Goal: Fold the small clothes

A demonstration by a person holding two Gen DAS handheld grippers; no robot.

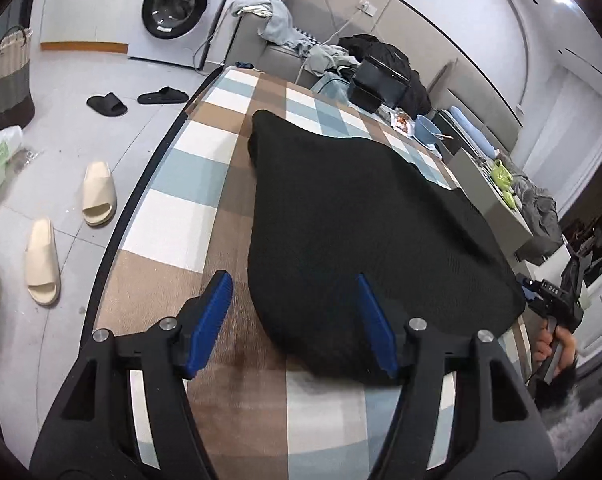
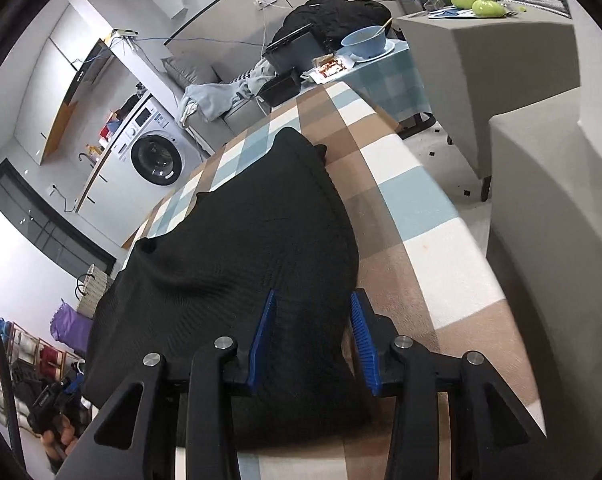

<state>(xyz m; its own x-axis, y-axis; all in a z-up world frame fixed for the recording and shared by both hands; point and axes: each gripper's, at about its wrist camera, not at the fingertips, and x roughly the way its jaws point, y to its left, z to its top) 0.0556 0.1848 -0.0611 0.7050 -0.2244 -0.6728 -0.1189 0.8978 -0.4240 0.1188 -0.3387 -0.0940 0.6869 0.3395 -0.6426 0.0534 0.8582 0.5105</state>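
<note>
Checked tablecloth [image 1: 173,208] over a table, sofa and washing machine [image 1: 173,8] behind. Left gripper [image 1: 293,320] parted, nothing pinched; one blue pad over bare cloth, the other over the near left edge of the black garment [image 1: 361,220]. Right gripper [image 2: 313,336] also parted, straddling the garment's near right edge, pads not pressing that can be seen. Black garment lying mid-table, spread long toward the far end, near edge thick and rounded like a doubled layer, a ripple toward its left side in the right wrist view. Blue bowl [image 2: 365,42] and black box [image 1: 377,80] well beyond the garment's far end. Judged: one fold laid and released; smoothing and at least another fold probably left.
</note>
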